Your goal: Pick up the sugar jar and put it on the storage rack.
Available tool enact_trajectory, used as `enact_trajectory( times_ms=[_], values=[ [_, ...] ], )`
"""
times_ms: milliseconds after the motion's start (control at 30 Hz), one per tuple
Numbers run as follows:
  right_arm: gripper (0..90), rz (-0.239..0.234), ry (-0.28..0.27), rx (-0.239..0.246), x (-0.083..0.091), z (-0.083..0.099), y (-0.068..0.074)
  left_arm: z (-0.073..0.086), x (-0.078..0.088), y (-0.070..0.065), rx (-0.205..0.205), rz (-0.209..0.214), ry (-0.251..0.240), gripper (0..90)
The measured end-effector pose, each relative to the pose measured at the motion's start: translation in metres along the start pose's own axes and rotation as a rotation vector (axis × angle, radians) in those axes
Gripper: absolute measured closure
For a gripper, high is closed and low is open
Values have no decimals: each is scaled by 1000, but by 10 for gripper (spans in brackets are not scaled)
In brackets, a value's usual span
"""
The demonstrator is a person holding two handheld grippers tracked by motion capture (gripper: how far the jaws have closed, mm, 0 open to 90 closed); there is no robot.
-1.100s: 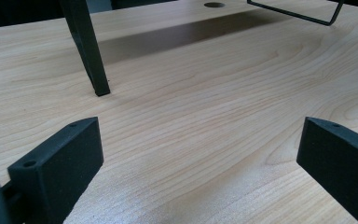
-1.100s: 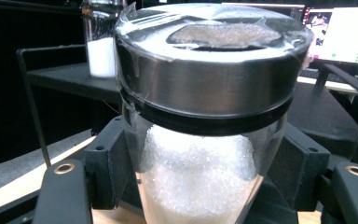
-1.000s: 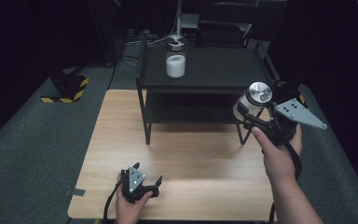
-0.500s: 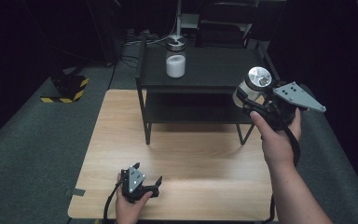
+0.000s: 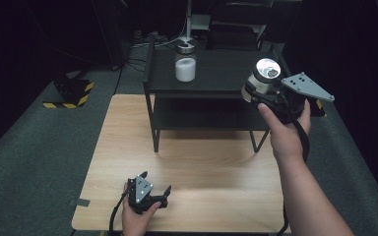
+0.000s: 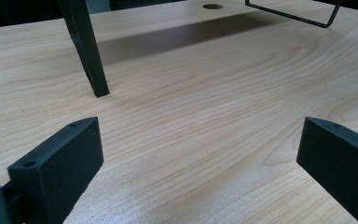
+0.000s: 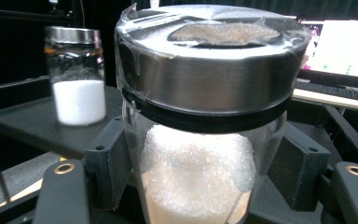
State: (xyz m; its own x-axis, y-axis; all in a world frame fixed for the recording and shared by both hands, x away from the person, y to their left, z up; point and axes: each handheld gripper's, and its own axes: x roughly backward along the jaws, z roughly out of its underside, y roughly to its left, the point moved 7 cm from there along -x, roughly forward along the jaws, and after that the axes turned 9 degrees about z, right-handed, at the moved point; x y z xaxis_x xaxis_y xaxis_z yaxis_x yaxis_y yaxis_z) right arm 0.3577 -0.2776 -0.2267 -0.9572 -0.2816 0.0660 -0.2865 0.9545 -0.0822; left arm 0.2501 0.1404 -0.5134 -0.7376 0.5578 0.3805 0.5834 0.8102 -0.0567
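My right gripper (image 5: 261, 93) is shut on a glass jar (image 5: 261, 78) with a shiny metal lid and white grains inside. It holds the jar upright in the air at the right end of the black shelf's top (image 5: 221, 73). In the right gripper view the jar (image 7: 200, 140) sits close up between the two black jaws. A second jar (image 5: 185, 63) of white powder stands on the shelf top, also seen as the far jar (image 7: 78, 74) at the left. My left gripper (image 5: 155, 194) rests open on the wooden table (image 5: 202, 167) near its front edge; its fingers (image 6: 60, 163) hold nothing.
The black two-level shelf stands at the table's far side on thin legs (image 6: 86, 46). A lit screen and keyboard (image 7: 340, 60) lie behind the shelf. A yellow-and-black striped block (image 5: 71, 96) sits on the grey floor at the left.
The right hand has carried the jar up and away from me, from beside the shelf's lower level to its top level. The left gripper has stayed put.
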Motion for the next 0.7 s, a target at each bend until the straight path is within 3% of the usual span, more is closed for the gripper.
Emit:
enact_trajectory(
  times_ms=[400,700],
  values=[
    [306,29,15,-4,-36,-11,-5,1,1,0,3,5,-3,5],
    [305,44,47,-7,-64,-10,-7,1,1,1,2,8,-4,5]
  ],
)
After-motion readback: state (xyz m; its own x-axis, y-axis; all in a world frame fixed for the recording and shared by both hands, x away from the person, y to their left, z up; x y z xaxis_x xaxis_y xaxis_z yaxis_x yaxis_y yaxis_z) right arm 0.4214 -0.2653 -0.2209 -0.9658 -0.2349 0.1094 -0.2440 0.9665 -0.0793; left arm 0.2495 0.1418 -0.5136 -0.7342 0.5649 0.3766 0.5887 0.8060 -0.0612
